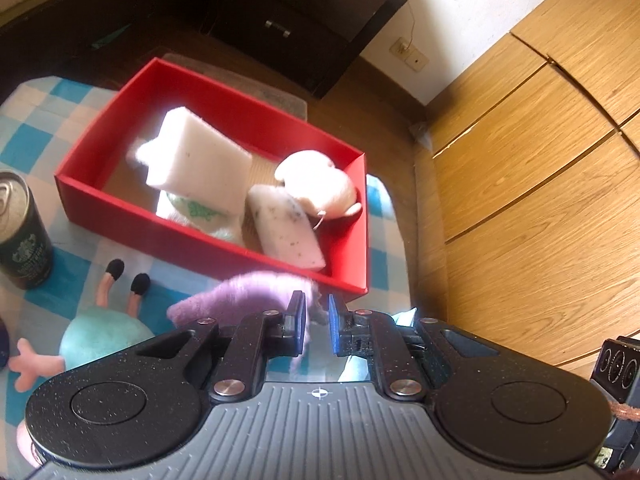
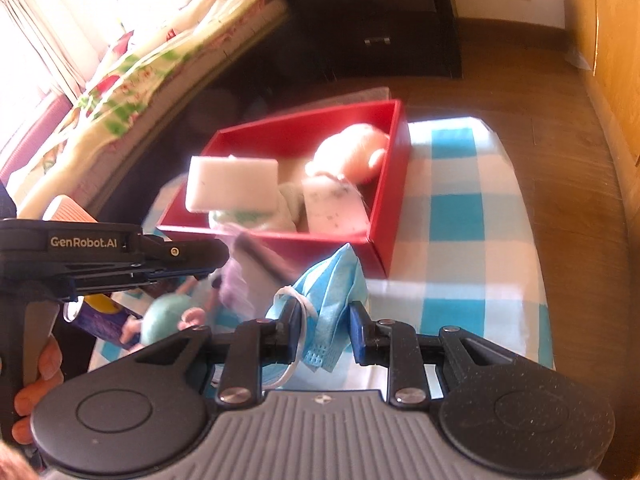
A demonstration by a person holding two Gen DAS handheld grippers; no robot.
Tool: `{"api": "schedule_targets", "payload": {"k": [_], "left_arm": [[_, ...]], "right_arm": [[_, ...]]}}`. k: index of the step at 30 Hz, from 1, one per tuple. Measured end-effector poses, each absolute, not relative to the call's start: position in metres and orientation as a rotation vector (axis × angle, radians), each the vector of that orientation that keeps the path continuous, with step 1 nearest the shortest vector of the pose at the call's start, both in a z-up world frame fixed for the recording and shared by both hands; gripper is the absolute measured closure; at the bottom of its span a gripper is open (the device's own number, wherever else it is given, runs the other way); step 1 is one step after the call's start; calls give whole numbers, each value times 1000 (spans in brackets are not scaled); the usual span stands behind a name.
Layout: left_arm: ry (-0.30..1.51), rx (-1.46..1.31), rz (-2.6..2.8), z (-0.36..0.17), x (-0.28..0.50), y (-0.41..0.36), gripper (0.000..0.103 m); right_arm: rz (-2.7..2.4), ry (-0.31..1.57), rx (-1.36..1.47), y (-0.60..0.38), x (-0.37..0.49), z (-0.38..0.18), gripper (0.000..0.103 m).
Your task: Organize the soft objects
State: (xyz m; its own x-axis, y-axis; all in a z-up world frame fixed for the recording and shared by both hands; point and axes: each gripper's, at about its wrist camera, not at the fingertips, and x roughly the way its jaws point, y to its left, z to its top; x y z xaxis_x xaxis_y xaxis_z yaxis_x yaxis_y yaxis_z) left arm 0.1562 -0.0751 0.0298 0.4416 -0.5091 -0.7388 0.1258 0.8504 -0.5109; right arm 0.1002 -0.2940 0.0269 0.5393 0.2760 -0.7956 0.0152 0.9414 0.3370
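Observation:
A red box [image 1: 160,236] stands on the blue-and-white checked cloth [image 1: 60,112]. In it lie a big white sponge [image 1: 200,160], a speckled sponge [image 1: 288,232], a cream plush [image 1: 320,184] and a white-green cloth [image 1: 196,212]. My left gripper [image 1: 316,308] is shut on a purple plush [image 1: 248,292], just in front of the box's near wall. My right gripper [image 2: 326,316] is shut on a crumpled blue face mask [image 2: 332,288], near the box's front corner [image 2: 372,256]. A teal-bodied plush doll [image 1: 100,340] lies on the cloth to the left.
A dark green can [image 1: 22,232] stands left of the box. Behind are a dark drawer unit [image 1: 300,12], a bed with a flowered cover [image 2: 140,60] and a wooden wardrobe [image 1: 540,160]. A person's hand [image 2: 36,380] holds the left gripper's handle.

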Motion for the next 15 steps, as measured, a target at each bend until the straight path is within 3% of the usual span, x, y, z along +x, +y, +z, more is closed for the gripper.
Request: {"api": "schedule_targets", "payload": {"k": [3,8,10,15], "left_arm": [[1068,-372,-391,24,157,-80,84],[1103,-338,-321,-6,164,-91,33],[1104,-275,-323,-10,168,-102,20],[1195,-158,-311,-31,162,-118,16]], "right_arm": [[150,990,325,-296,100,28,99],[145,1012,326,-299,100,22,99],[147,1013,326,-300,100,22,99],[139,1013,344,-310,99,21,99]]}}
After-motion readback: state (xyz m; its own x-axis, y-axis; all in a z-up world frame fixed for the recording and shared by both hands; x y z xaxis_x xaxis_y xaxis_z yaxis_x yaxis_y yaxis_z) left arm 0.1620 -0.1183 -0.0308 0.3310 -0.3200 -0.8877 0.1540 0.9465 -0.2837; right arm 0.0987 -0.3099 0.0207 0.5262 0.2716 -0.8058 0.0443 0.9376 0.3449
